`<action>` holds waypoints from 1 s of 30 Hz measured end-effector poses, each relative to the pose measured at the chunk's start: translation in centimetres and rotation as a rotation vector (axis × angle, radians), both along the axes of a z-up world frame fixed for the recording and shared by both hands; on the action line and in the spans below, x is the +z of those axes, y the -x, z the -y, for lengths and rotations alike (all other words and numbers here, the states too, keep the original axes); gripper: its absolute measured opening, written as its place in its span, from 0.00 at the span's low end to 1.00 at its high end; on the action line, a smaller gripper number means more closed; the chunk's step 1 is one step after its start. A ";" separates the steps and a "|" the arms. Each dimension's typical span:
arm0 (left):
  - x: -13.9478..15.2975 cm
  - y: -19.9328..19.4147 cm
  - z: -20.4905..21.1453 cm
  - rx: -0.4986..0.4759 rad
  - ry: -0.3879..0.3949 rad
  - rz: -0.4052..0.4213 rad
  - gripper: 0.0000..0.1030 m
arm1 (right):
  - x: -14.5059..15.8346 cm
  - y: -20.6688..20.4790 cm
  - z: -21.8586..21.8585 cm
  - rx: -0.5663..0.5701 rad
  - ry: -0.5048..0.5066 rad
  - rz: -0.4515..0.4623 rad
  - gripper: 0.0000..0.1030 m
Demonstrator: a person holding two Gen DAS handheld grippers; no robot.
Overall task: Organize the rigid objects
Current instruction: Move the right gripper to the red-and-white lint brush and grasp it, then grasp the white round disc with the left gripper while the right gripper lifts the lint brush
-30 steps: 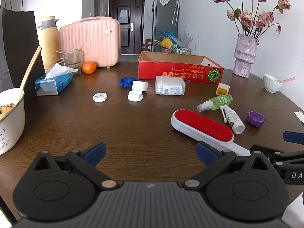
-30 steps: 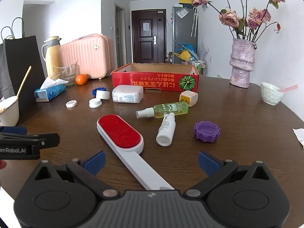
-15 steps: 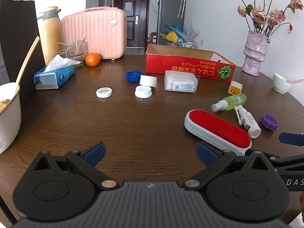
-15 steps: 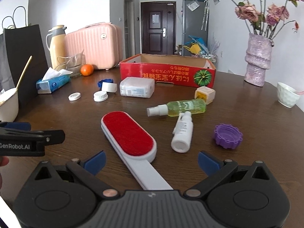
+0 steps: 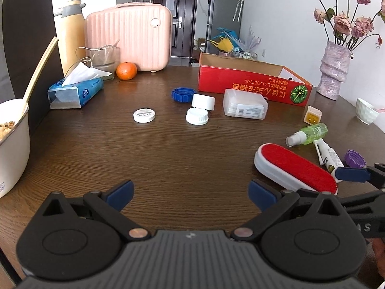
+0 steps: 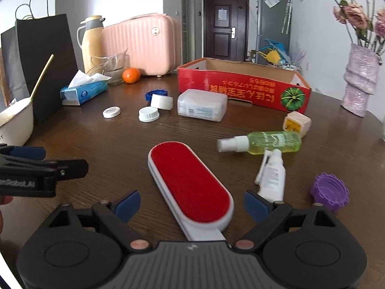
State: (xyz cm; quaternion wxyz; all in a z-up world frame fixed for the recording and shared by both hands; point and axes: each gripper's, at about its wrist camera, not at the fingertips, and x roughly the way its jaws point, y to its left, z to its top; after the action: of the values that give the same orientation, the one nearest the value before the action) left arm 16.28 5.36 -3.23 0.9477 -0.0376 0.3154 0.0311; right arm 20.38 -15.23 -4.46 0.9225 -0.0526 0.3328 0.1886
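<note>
The brush (image 6: 191, 181) lies mid-frame, its handle between the right gripper's (image 6: 191, 203) spread fingers. The left gripper (image 5: 191, 191), low in frame, gapes over bare table (image 5: 168, 149).

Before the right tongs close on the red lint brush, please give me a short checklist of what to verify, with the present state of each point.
1. Right tongs open: ok, the jaws are wide apart.
2. Lint brush between the jaws: ok, its body and handle lie in the gap, not yet touched.
3. White bottle clear of the right finger: not ok, its end lies right beside the pad.
4. Left tongs out of the way: ok, open, empty, off to the left.
5. Red box free to receive things: cannot tell, its floor is hidden by its front wall.
</note>
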 end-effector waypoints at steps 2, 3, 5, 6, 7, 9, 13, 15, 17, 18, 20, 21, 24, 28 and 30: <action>0.0 0.0 -0.3 0.004 0.003 0.000 1.00 | -0.2 -0.8 -0.4 0.011 0.001 -0.013 0.83; 0.0 0.0 -0.3 0.006 0.004 0.000 1.00 | -0.4 -1.2 -0.5 0.008 0.001 -0.020 0.83; -0.1 0.0 -0.5 0.010 0.007 -0.001 1.00 | -0.7 -1.8 -0.9 0.014 0.006 -0.032 0.83; -0.1 0.1 -0.6 0.012 0.009 -0.001 1.00 | -1.0 -2.2 -1.0 0.017 0.010 -0.040 0.83; -0.1 0.1 -0.7 0.014 0.010 -0.002 1.00 | -1.3 -2.4 -1.2 0.018 0.016 -0.052 0.83; -0.2 0.2 -0.9 0.017 0.012 -0.004 1.00 | -1.8 -2.6 -1.3 0.017 0.024 -0.042 0.82; -0.3 0.2 -1.2 0.025 0.019 -0.006 1.00 | -1.8 -2.4 -1.1 0.036 0.014 -0.038 0.68; -0.2 0.3 -1.2 0.025 0.020 -0.005 1.00 | -1.6 -2.1 -1.0 0.045 0.016 -0.031 0.59; -0.2 0.4 -1.2 0.026 0.019 -0.003 1.00 | -1.5 -1.7 -1.0 0.046 0.015 -0.030 0.53; -0.1 0.4 -1.2 0.025 0.018 -0.001 1.00 | -1.4 -1.5 -0.9 0.049 0.005 -0.030 0.53; 0.0 0.5 -1.2 0.028 0.017 0.002 1.00 | -1.2 -1.1 -0.7 0.045 -0.019 -0.020 0.53; 0.1 0.6 -1.2 0.031 0.015 0.004 1.00 | -1.0 -0.9 -0.6 0.041 -0.029 -0.010 0.53; 0.5 0.6 -1.4 0.040 0.012 0.009 1.00 | -0.3 -0.5 -0.2 0.030 -0.061 0.014 0.53; 0.9 0.5 -1.5 0.048 0.006 0.016 1.00 | 0.4 -0.4 0.2 0.020 -0.084 0.037 0.53; 1.1 0.3 -1.5 0.051 0.004 0.019 1.00 | 0.7 -0.5 0.4 0.016 -0.090 0.046 0.53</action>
State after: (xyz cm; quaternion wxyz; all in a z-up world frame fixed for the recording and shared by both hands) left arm 15.99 6.90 -2.10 0.9494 -0.0479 0.3055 0.0544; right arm 20.86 -15.58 -3.75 0.9298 -0.0180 0.3021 0.2094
